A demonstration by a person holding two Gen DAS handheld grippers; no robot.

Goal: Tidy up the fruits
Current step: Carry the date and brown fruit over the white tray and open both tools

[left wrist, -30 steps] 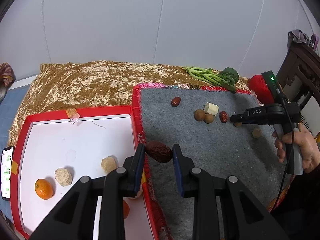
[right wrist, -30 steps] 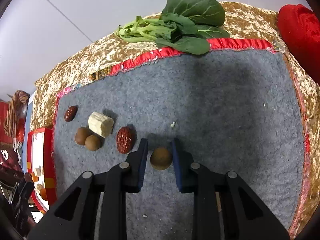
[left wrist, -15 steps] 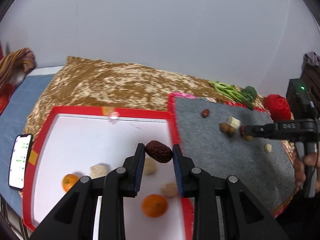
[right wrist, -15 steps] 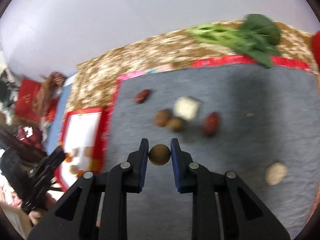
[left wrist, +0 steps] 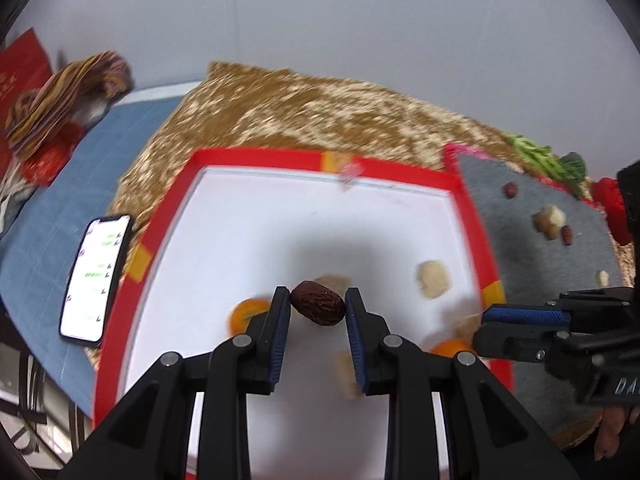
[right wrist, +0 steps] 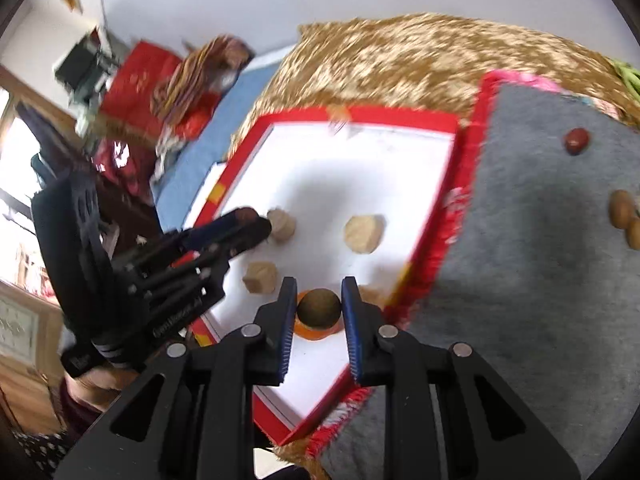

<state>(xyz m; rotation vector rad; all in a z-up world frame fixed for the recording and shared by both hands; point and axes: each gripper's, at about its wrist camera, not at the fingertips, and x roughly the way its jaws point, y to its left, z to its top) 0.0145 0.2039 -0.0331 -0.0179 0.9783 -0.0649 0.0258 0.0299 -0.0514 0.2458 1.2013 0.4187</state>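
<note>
1. Left edge, left wrist view: red bag and a striped knitted bundle (left wrist: pixel 68 92) against the pale wall, lying on a blue quilted cover (left wrist: pixel 48 248).
2. A phone (left wrist: pixel 96 278), screen lit, lies on the blue cover just beside the tray's left rim.
3. Gold velvet cloth (left wrist: pixel 320 112) covers the surface behind and under the tray.
4. Red-rimmed white tray (left wrist: pixel 256 156) sits centre. Inside: pale beige chunks (left wrist: pixel 433 279) and two oranges (left wrist: pixel 245 312), spread apart.
5. Left gripper (left wrist: pixel 318 309) is clamped on a red date (left wrist: pixel 318 308): dark brown-red, wrinkled, oval, lying crosswise between the blue pads, held above the tray's white floor.
6. Right gripper (right wrist: pixel 319 308) is clamped on a longan (right wrist: pixel 319 309): round, dull olive-brown, smooth. It is held over the tray's near-right corner, an orange (right wrist: pixel 316 331) directly below it.
7. In the left wrist view the right gripper comes in from the right edge, fingertips over the tray's right rim.
8. Grey felt mat (left wrist: pixel 532 256) with red fringe abuts the tray's right side. Still on it: one red date apart near the back, then a cluster of longans, a pale chunk and another date; one pale chunk sits alone nearer.
9. Far right: leafy greens (left wrist: pixel 552 160) on the gold cloth behind the mat, a red object beside them.
10. Right wrist view is motion-blurred; room clutter at left is unclear.
</note>
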